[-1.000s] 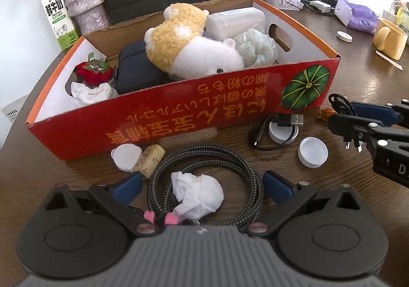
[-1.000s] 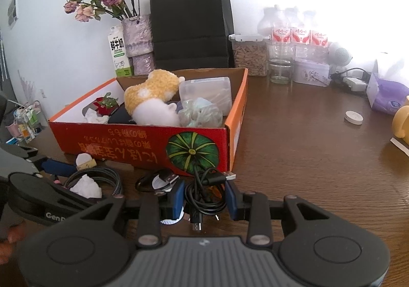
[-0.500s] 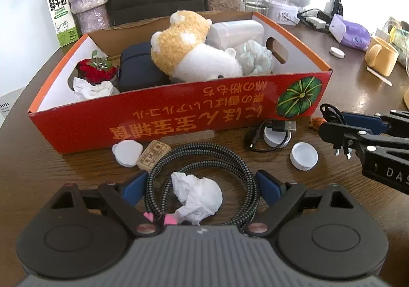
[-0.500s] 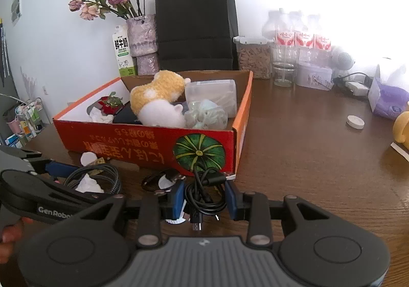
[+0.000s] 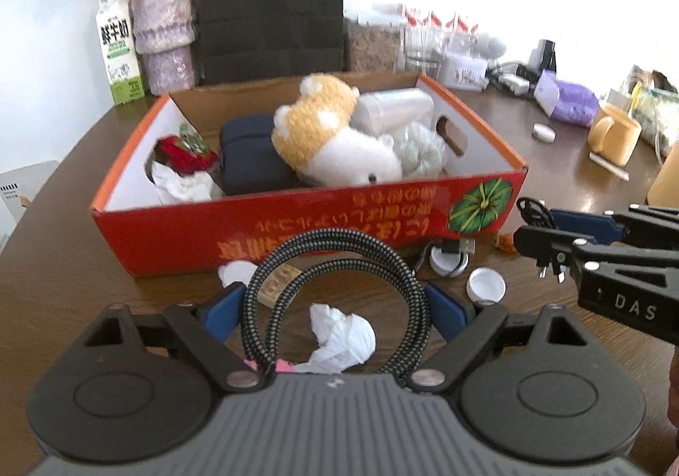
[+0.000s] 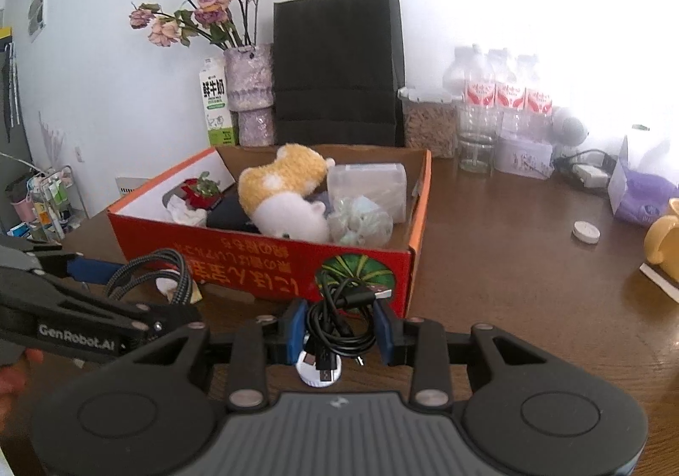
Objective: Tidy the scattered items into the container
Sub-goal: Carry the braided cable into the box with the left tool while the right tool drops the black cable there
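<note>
A red cardboard box (image 5: 169, 238) (image 6: 263, 264) holds a plush toy (image 5: 322, 136), a dark pouch, a clear tub and crumpled paper. My left gripper (image 5: 333, 308) is shut on a coil of braided cable (image 5: 339, 240), lifted in front of the box's near wall. From the right wrist view the left gripper (image 6: 127, 298) and the braided coil (image 6: 144, 268) show at the left. My right gripper (image 6: 339, 323) (image 5: 543, 228) is shut on a black cable bundle (image 6: 339, 306), just above the table by the box's pumpkin corner. A crumpled tissue (image 5: 339, 336) lies under the coil.
On the table before the box lie a white cap (image 5: 486, 285), a white puck with a black lead (image 5: 447, 259), a cork piece (image 5: 278, 281) and a white disc (image 5: 235, 270). Behind stand a vase (image 6: 250, 94), milk carton, black bag (image 6: 335, 68) and bottles; a yellow mug (image 5: 615, 132) sits right.
My left jaws have closed in on the braided coil and raised it off the table; the tissue stayed down. My right gripper has risen a little with the black cable.
</note>
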Tool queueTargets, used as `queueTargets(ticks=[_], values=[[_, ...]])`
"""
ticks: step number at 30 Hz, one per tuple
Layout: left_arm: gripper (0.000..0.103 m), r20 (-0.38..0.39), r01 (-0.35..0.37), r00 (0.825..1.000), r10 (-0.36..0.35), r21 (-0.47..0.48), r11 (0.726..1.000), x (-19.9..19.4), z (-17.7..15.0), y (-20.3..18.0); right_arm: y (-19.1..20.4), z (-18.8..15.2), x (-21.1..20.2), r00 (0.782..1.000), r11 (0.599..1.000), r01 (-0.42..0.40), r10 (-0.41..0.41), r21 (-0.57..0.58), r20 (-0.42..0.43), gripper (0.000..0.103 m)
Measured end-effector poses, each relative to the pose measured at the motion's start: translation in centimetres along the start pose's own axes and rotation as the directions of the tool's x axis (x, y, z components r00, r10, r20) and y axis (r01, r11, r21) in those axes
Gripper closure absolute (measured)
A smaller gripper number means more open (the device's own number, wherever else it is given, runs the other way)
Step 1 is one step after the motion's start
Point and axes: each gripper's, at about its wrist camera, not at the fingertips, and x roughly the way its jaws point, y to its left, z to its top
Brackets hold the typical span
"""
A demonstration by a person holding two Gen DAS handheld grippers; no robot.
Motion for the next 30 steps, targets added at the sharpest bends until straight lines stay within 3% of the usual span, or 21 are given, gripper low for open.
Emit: queueTargets(ticks=[10,22,26,30], values=[[0.013,0.157,0.002,0.988,0.003,-0.034,0.999,-3.8,1.8,2.6,2.4,2.5,-0.9,0.998,0.999,0.0,0.002,-0.036,0.068,0.071],[0.013,0.316,-0.007,0.948,0.043,-0.115,0.993,-5.1,5.8,6.5,6.0,6.6,0.9,0.99,0.996,-0.024,0.035,-0.086,0.137,0.071],[0.013,0.343,-0.011,0.937,0.057,-0.134,0.991,-4.6,6.8,7.5,7.0,7.7,2.0,0.988,0.995,-0.037,0.05,-0.092,0.147,0.071],[0.013,0.338,-0.006,0.94,0.056,-0.147,0.989,-3.5,7.3,8.5,7.8,8.3,3.7,0.989,0.993,-0.05,0.064,-0.103,0.133,0.071]])
